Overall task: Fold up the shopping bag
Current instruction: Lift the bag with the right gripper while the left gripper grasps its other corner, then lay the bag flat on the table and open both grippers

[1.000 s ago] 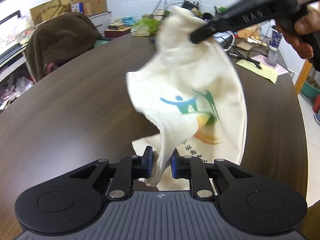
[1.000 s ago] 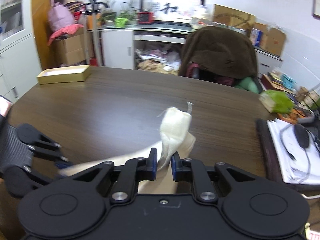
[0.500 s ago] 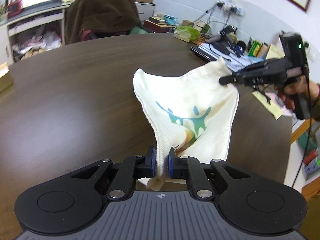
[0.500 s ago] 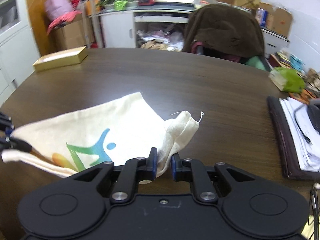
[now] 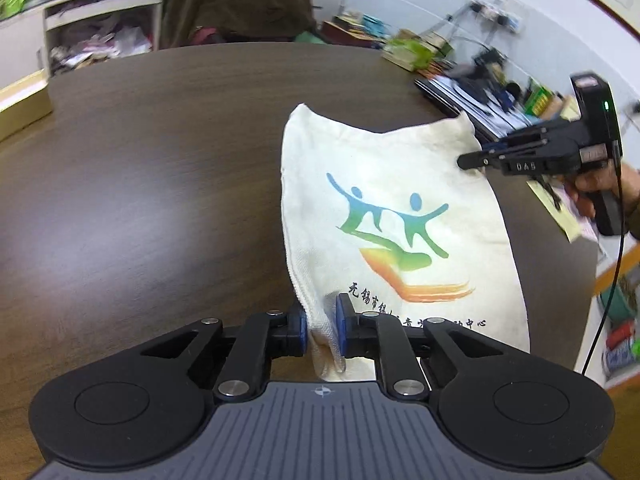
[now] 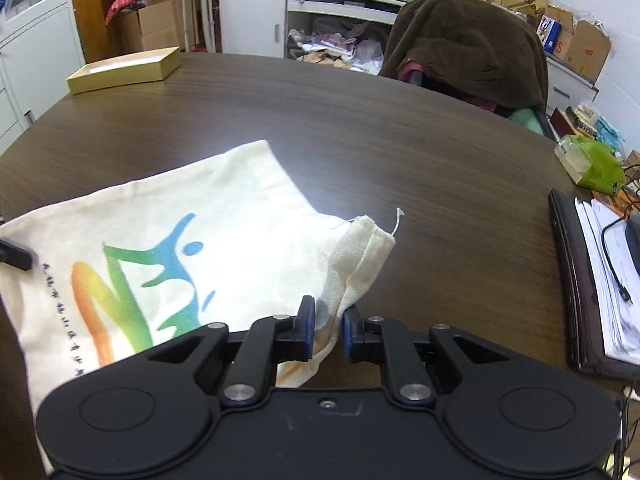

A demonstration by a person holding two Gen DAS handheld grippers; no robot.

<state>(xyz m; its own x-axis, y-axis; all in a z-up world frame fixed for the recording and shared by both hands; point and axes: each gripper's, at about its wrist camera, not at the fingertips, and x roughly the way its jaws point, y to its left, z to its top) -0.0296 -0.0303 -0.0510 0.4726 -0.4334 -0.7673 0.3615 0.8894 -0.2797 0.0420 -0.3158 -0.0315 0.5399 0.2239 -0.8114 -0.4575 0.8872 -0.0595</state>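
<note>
Both grippers pinch corners of the cream shopping bag (image 6: 192,240), spread low centre-frame on the dark wooden table (image 6: 360,128): left gripper (image 5: 321,322), right gripper (image 6: 328,330). Gold box (image 6: 124,69) upper left, draped chair (image 6: 464,48) behind, papers (image 6: 608,280) right.

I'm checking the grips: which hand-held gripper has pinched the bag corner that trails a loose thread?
The right hand-held gripper. The shopping bag corner bunched past its pads ends in a stray white thread; the left hand-held gripper clamps a plain edge.

Your left gripper (image 5: 321,322) pinches the cloth shopping bag (image 5: 400,236) (dancing people printed on it); your right gripper (image 5: 464,162) grips its far corner.
</note>
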